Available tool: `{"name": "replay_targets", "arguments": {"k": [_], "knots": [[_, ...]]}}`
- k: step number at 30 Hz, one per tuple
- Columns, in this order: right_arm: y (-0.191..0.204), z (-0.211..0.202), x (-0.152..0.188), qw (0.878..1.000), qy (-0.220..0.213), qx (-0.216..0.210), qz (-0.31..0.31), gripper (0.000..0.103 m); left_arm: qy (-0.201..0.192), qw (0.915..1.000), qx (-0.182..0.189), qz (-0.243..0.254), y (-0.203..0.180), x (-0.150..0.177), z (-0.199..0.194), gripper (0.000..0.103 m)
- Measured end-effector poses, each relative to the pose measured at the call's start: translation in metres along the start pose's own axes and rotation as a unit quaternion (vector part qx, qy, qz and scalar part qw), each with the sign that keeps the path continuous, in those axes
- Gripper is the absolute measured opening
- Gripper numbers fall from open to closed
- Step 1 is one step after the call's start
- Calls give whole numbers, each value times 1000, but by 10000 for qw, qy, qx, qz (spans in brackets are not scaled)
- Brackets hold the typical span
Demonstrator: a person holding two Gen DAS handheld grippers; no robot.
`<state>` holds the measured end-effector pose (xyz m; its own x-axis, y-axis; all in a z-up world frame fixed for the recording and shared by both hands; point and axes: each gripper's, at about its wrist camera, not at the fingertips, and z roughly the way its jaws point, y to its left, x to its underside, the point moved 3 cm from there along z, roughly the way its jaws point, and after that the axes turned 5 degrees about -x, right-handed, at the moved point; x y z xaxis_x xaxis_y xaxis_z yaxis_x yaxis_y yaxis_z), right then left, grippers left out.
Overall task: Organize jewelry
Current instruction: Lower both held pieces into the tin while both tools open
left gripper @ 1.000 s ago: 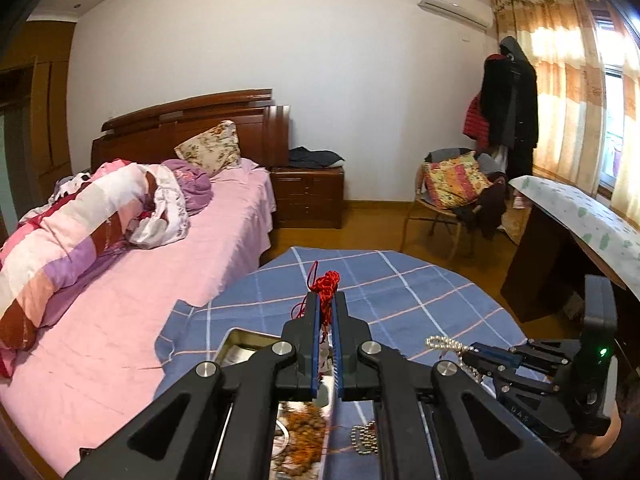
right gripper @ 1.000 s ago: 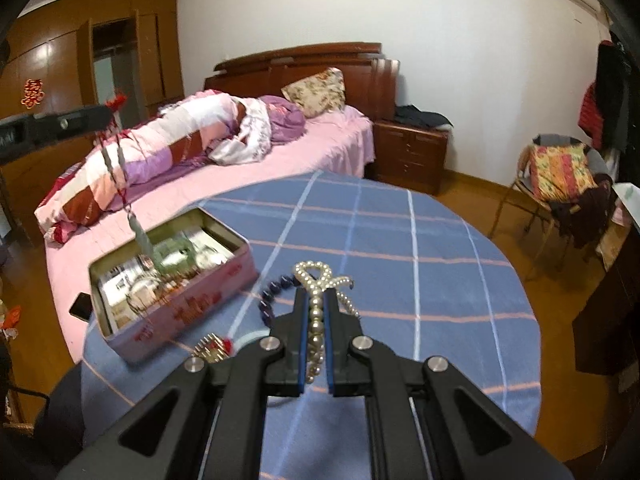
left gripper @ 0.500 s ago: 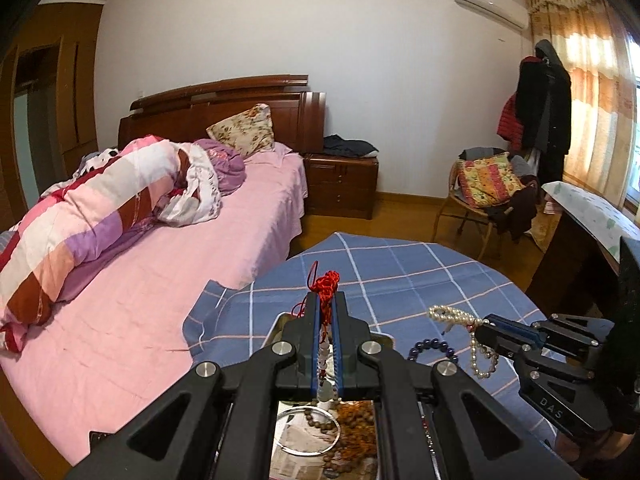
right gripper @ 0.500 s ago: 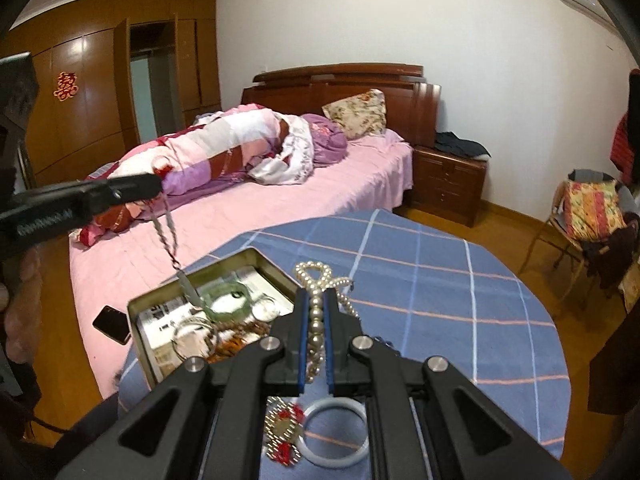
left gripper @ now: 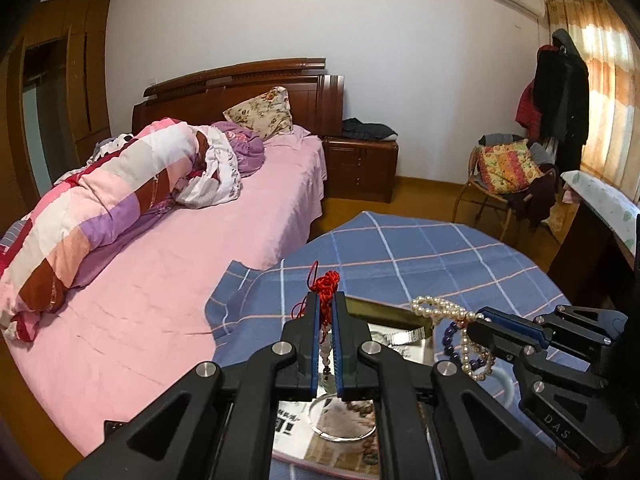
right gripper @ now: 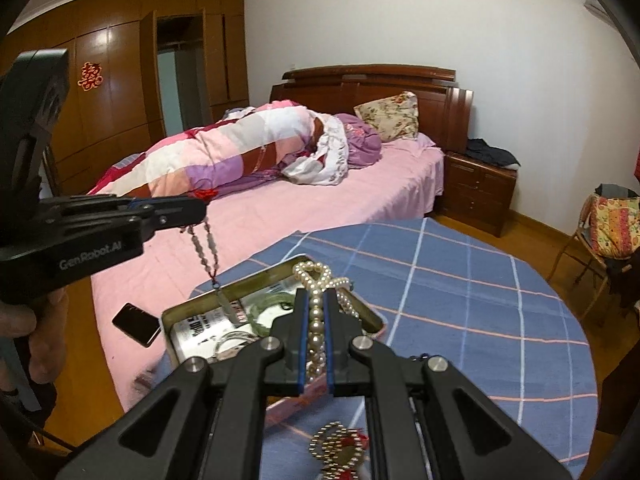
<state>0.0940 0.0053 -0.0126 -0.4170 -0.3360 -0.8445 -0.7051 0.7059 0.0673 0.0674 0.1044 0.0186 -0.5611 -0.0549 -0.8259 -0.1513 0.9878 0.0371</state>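
On my far left sits the bed [right gripper: 280, 216] with its rolled quilt [left gripper: 100, 204], and a dark phone [right gripper: 136, 324] lies at the mattress edge just beside the tabletop [right gripper: 480, 320], which wears a blue checked cloth.

My left gripper [left gripper: 326, 316] has its fingers pinched narrow on a red knotted cord [left gripper: 326, 280]; the knot pokes up above the fingertips. From the right wrist view I see the rest of that piece, a string of pale beads [right gripper: 206, 248], hanging down from the left gripper [right gripper: 196, 210], with its lower pendant end dipping into the open metal tin [right gripper: 176, 316]. I cannot tell whether the pendant touches the tin's floor.

The tin stands on the tabletop near the edge next to the bed. Inside it I make out a printed card or lining, a clear bangle [left gripper: 344, 420], brown beads under it, a metal watch-style band [left gripper: 406, 336] and something green [right gripper: 272, 304] toward the far wall.

Further right, my right gripper [right gripper: 316, 312] has its fingers closed narrow on a pearl necklace [right gripper: 316, 280]. Its loop sticks out past the fingertips, and the strands hang over the tin's right-hand rim in the left wrist view, where a dark blue bead bracelet [left gripper: 450, 336] shows just behind the pearls [left gripper: 440, 308].

Nearest to me on the cloth, outside the tin, lies a gold-beaded piece with red bits [right gripper: 340, 444], partly hidden by the gripper.
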Motion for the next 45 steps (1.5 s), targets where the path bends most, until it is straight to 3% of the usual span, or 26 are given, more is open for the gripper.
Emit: {"name": "replay_targets", "arguments": {"k": [7,19,36,45], "knots": [[18,18,10,9996,135,-246,0,9,156,9998,-120,8,8,11,10,4],[23,39,30,9987,413,-288,55,9,654,9976,-178,107,3,36,43,4],[17,51,40,9978,587,-252,190,9,993,9946,-171,249,-4,55,60,4],[18,55,43,9966,684,-421,187,10,1096,9939,-126,88,1,56,63,6]]}}
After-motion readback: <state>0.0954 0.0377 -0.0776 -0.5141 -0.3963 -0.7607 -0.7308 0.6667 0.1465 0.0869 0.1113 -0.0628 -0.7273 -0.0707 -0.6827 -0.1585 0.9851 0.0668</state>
